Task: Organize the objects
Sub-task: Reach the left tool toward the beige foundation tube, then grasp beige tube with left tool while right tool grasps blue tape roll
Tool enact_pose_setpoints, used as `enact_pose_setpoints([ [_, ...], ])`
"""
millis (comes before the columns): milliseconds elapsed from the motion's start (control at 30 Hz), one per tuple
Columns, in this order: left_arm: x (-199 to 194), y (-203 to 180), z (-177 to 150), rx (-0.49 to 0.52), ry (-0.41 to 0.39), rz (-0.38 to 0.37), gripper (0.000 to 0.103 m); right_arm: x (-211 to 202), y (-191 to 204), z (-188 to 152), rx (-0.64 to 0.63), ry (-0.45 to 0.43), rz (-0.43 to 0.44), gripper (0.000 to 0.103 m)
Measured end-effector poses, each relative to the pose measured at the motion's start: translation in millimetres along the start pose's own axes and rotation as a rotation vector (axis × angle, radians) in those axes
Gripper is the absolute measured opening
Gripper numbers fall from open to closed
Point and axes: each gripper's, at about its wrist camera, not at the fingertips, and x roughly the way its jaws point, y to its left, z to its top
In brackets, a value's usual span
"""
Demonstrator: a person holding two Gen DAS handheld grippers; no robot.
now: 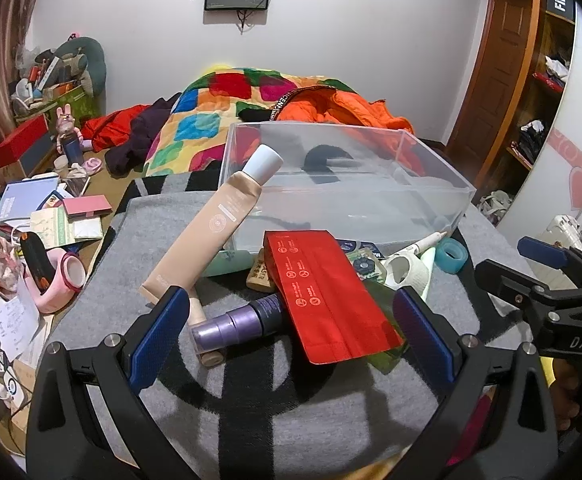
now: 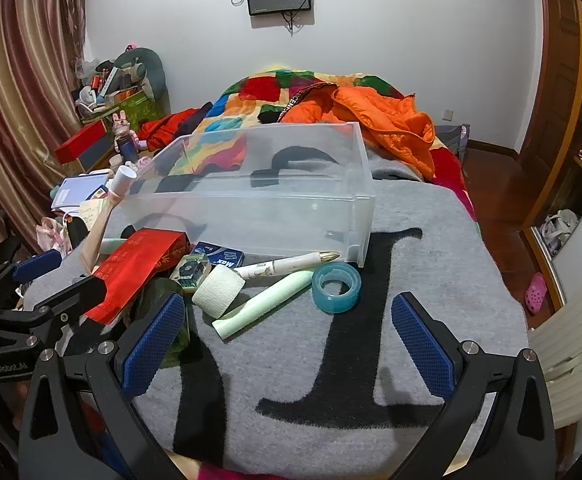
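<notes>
A clear plastic box (image 1: 443,204) (image 2: 355,216) stands empty on a grey blanket (image 1: 275,412) (image 2: 331,360). A pile lies in front of it: a beige tube (image 1: 211,228) leaning on the box, a purple bottle (image 1: 231,330), a red packet (image 1: 327,296) (image 2: 131,272), a white tape roll (image 2: 219,290), a teal tape roll (image 2: 336,287), a mint tube (image 2: 263,306) and a pen (image 2: 291,264). My left gripper (image 1: 287,336) is open over the purple bottle and red packet. My right gripper (image 2: 287,336) is open, just before the tape rolls.
A colourful quilt (image 1: 211,120) and an orange jacket (image 2: 391,120) lie behind the box. A cluttered side table (image 1: 51,208) stands to the left. A small blue box (image 2: 219,258) and a green-patterned block (image 2: 191,272) sit in the pile. A wardrobe stands on the right.
</notes>
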Motion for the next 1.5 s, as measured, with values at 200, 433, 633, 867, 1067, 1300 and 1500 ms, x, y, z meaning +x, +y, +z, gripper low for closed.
enact_pose_setpoints([
  [200,2,5,6,-0.002,-0.006,-0.008,0.103,5,0,3,0.005,0.004,0.001,0.103],
  [433,12,35,24,-0.036,-0.004,-0.014,0.103,15,-5,8,0.015,0.011,-0.023,0.103],
  [633,31,51,37,-0.027,0.017,0.031,0.081,27,-16,11,0.037,0.034,-0.055,0.103],
  [867,61,57,36,0.024,0.064,0.062,0.075,50,-34,8,0.079,0.085,-0.095,0.095],
  [1067,78,61,38,0.032,0.097,0.050,0.060,66,-45,5,0.112,0.127,-0.083,0.076],
  [1300,83,55,36,0.057,0.092,0.055,0.042,74,-43,1,0.102,0.153,-0.064,0.050],
  [1500,66,50,36,0.063,0.050,0.068,0.021,70,-39,0,0.098,0.139,-0.039,0.036],
])
